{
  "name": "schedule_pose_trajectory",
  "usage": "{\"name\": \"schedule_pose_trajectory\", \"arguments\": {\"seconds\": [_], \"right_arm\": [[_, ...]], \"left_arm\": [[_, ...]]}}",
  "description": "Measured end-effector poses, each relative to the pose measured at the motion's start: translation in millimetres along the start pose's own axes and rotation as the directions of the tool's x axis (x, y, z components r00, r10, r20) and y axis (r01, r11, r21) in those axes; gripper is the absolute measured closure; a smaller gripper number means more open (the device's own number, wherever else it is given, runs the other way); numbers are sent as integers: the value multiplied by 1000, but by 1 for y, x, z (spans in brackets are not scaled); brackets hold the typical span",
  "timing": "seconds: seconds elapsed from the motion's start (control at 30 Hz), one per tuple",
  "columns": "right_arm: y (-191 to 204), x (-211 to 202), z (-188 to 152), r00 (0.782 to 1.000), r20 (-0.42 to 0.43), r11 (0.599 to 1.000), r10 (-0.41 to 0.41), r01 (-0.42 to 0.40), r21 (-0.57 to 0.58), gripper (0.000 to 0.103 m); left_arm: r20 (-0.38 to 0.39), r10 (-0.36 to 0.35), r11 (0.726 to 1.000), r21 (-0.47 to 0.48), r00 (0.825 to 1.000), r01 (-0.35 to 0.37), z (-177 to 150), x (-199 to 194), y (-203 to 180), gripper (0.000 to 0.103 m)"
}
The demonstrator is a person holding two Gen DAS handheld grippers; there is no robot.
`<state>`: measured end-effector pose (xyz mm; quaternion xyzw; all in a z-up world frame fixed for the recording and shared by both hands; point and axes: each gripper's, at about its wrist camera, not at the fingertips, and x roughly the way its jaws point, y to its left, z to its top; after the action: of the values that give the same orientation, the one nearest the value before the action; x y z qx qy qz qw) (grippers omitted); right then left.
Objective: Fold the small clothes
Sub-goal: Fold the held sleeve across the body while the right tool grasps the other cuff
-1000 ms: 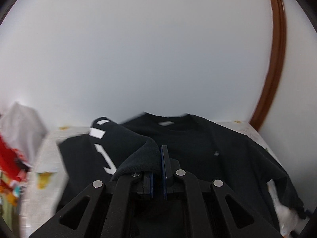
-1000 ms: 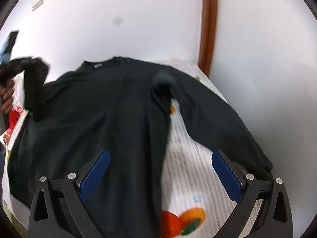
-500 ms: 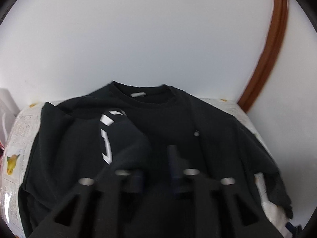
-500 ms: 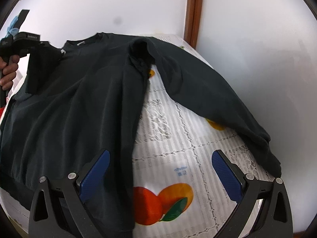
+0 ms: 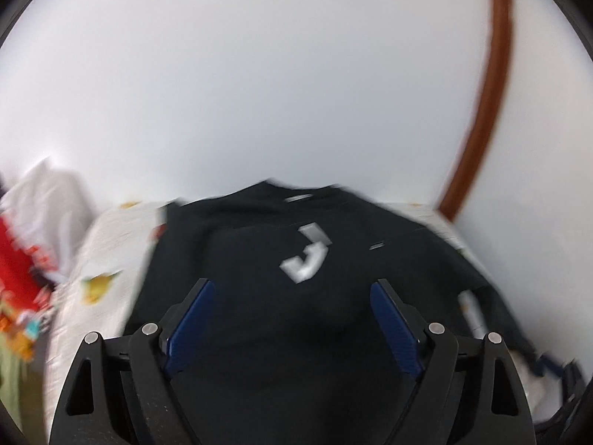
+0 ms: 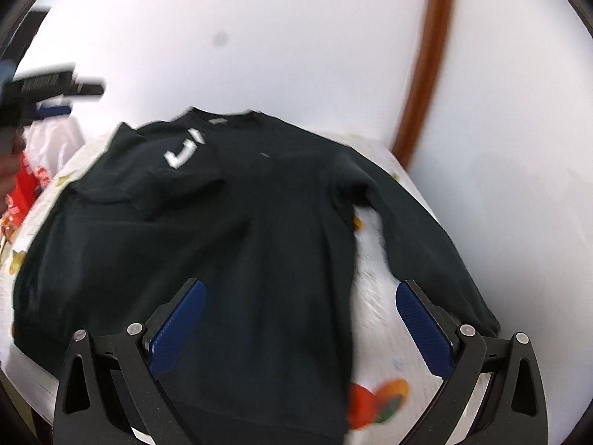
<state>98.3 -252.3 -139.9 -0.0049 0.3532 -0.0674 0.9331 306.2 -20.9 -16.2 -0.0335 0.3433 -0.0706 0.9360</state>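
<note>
Right wrist view: the black long-sleeved sweatshirt (image 6: 259,230) lies flat on the desk with fruit-printed cloth (image 6: 381,333), one sleeve folded over at ten o'clock. The right gripper (image 6: 296,319) is apart, empty. The left gripper (image 5: 292,319) is opening, nothing between.

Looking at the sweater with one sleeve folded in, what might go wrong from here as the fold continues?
The left gripper is opening over the black sweater with nothing pinched; the folded sleeve lies loose and may slide back. The other sleeve is still spread over the tablecloth towards the table's edge, so it could drag when the open right gripper takes it. Bunching under that arm may leave a crooked fold.
</note>
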Motion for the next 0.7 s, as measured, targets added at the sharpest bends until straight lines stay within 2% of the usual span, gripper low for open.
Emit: {"name": "schedule_pose_trajectory", "arguments": {"seconds": [0.1,0.13,0.27,0.4,0.5,0.7], "right_arm": [[37,15,23,998,19,997,61,-60,-49,16],[49,23,29,997,16,995,75,-74,-68,23],[109,63,56,985,0,972,172,-170,-164,25],[160,102,68,976,-52,941,211,-217,-260,24],[193,137,72,975,-95,922,199,-219,-320,24],[217,189,76,988,-110,931,110,-142,-336,24]], "left_arm": [[-70,150,988,-20,986,-152,-28,1,50,18],[-86,161,986,-26,983,-163,-36,0,60,18],[-168,143,987,-54,975,-154,-82,5,102,18],[-212,120,991,-37,970,-131,-118,17,120,18],[-218,114,993,-18,969,-121,-132,26,125,18],[-189,110,993,62,976,-99,-148,31,113,18]]}}
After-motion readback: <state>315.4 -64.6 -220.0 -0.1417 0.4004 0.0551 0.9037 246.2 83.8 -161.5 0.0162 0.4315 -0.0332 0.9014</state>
